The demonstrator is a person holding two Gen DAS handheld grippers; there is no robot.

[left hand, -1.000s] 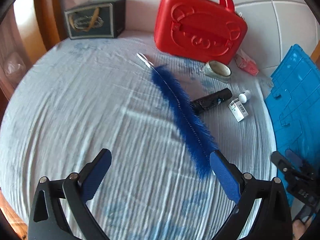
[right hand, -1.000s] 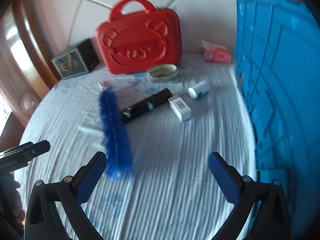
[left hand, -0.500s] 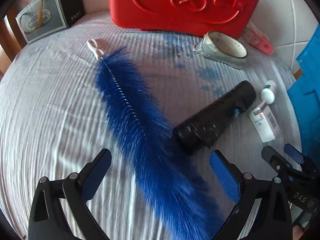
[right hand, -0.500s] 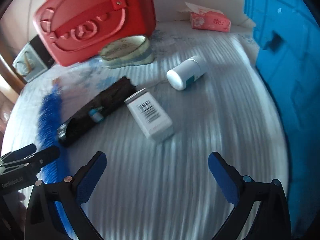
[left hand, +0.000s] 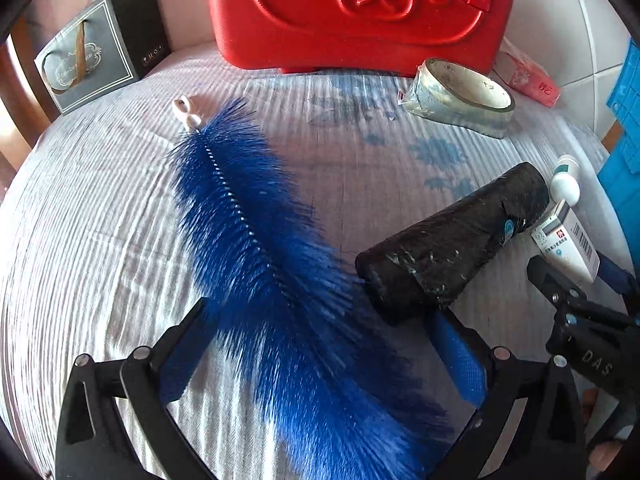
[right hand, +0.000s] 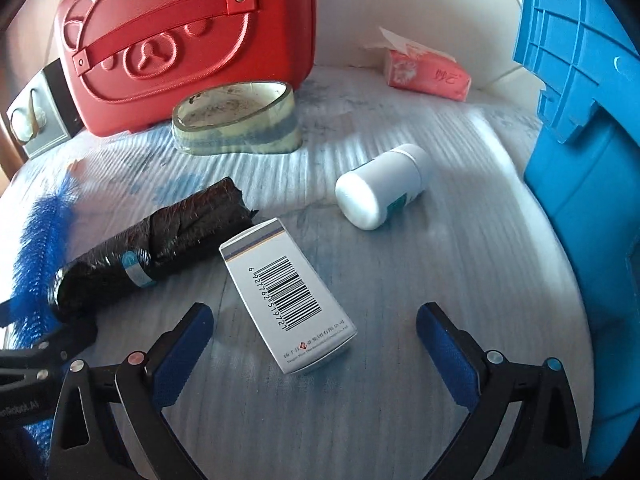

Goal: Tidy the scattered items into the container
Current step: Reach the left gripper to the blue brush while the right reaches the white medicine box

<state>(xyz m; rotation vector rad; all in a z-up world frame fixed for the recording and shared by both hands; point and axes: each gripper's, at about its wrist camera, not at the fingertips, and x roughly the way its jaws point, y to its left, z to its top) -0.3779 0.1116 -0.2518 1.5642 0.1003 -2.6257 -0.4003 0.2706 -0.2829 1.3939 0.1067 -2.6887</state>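
A long blue bristle brush (left hand: 280, 280) lies on the pale cloth, its lower part between the jaws of my open left gripper (left hand: 320, 336). A black roll of bags (left hand: 452, 248) lies just right of it, against my right finger. In the right wrist view my open right gripper (right hand: 312, 336) straddles the near end of a white medicine box (right hand: 288, 300) with a barcode. A white pill bottle (right hand: 380, 188) lies beyond it, and the black roll (right hand: 152, 248) and brush (right hand: 36, 248) show at left. The blue crate (right hand: 580, 160) stands at right.
A red bear-face case (left hand: 360, 12) stands at the back, with a tape roll (left hand: 460, 96) in front of it. A dark gift bag (left hand: 96, 52) sits back left, and a pink tissue pack (right hand: 424, 72) back right. My right gripper's tip shows in the left wrist view (left hand: 560, 292).
Both grippers moved forward and down. The left now straddles the brush beside the black roll; the right has closed in over the medicine box. Both stayed open.
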